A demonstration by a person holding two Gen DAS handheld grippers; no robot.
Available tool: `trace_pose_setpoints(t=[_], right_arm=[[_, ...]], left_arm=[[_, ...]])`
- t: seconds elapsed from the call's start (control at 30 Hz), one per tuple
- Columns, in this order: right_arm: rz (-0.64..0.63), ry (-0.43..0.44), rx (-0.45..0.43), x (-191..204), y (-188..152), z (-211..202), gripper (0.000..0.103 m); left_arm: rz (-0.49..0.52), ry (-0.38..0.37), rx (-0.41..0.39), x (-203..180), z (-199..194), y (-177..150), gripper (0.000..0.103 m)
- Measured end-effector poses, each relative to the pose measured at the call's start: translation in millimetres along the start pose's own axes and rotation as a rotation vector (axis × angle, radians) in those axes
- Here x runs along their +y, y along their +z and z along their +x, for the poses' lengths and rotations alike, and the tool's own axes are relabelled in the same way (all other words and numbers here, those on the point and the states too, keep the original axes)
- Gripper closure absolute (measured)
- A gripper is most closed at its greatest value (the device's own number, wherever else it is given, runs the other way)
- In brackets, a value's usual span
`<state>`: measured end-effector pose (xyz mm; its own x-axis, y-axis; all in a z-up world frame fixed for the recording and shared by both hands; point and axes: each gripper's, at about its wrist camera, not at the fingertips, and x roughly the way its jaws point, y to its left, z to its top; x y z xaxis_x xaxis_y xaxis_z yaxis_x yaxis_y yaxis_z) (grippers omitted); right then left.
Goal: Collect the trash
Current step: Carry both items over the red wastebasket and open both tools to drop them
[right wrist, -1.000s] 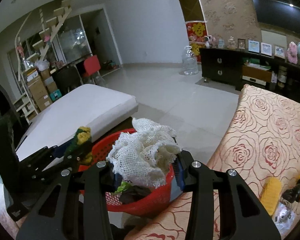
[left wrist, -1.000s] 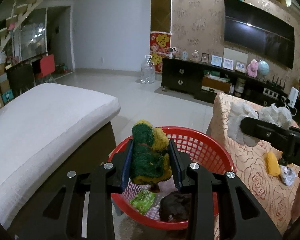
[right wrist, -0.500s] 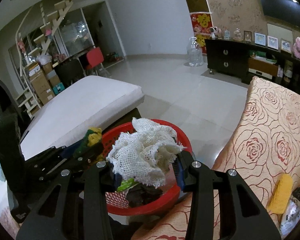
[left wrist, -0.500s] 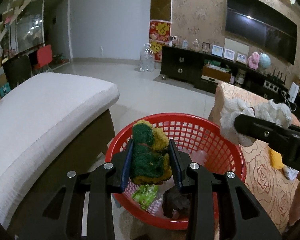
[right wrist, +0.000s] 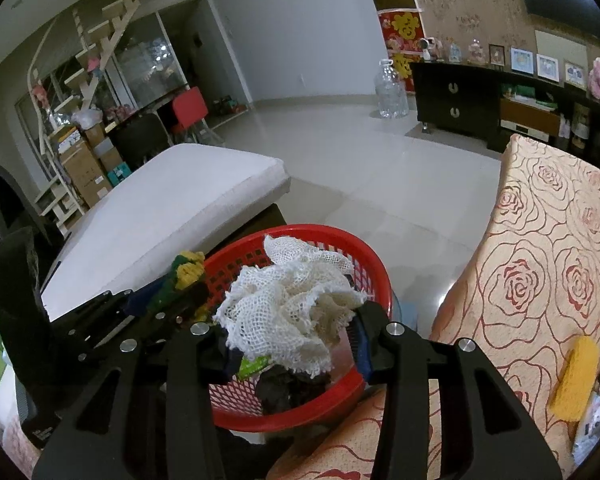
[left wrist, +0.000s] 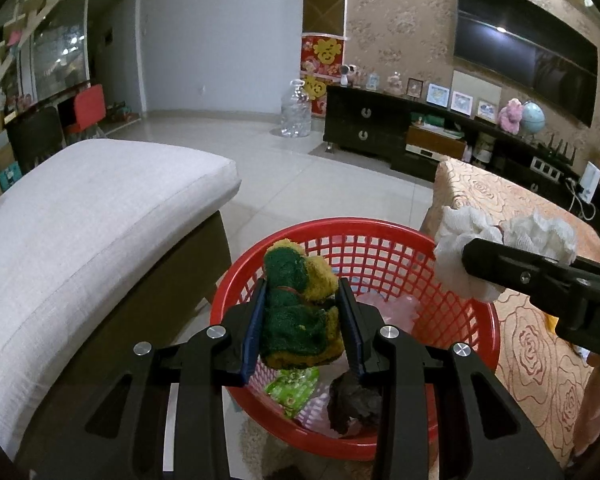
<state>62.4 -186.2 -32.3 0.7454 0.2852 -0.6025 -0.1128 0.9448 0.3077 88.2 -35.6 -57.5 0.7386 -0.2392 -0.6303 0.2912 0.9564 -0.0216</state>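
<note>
Trash basket (left wrist: 452, 236), red, is sitting beside the table edge; left gripper (left wrist: 302, 322) is clamping a green-yellow scrubber (left wrist: 296, 308) above it; right gripper (right wrist: 296, 328), jaws just widening, is cradling white mesh (right wrist: 288, 308).

A red basket (left wrist: 476, 312) stands on the pale tiled floor (left wrist: 308, 184), between a white cushioned seat (left wrist: 80, 216) and a surface (right wrist: 540, 248) draped in rose-patterned cloth. On that cloth lie a yellow sponge (right wrist: 574, 376) and, just beside it, crumpled wrappers (right wrist: 592, 428).
</note>
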Motion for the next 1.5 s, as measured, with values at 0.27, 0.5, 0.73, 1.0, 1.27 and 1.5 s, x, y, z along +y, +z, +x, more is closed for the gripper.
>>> trace_pose_setpoints(t=[0.27,0.5,0.73,1.0,1.27,1.5], right_arm=[[0.029,0.023,0.006,-3.1,-1.3,3.9,0.044],[0.049,0.021,-0.009,-6.6,-0.7,-1.8,0.04],[0.085,0.008,-0.029,-18.4,0.0,-12.0,0.039],[0.107,-0.014,-0.042,-27.6,-2.9,-20.5,0.035],[0.098,-0.006,-0.05,-25.0,-3.1,-24.2,0.032],[0.097,0.017,-0.068,-19.6,-0.8,-25.9,0.029]], left_arm=[[-0.002,-0.004,0.012,1.1,3.5,-0.7,0.055],[0.001,-0.023,-0.015,0.1,-2.0,-1.7,0.029],[-0.037,-0.025,-0.018,5.2,-2.5,1.4,0.023],[-0.096,-0.009,-0.053,17.3,-9.4,3.0,0.023],[-0.095,-0.003,-0.06,20.1,-11.2,2.9,0.023],[-0.112,0.007,-0.064,20.6,-12.8,3.0,0.023]])
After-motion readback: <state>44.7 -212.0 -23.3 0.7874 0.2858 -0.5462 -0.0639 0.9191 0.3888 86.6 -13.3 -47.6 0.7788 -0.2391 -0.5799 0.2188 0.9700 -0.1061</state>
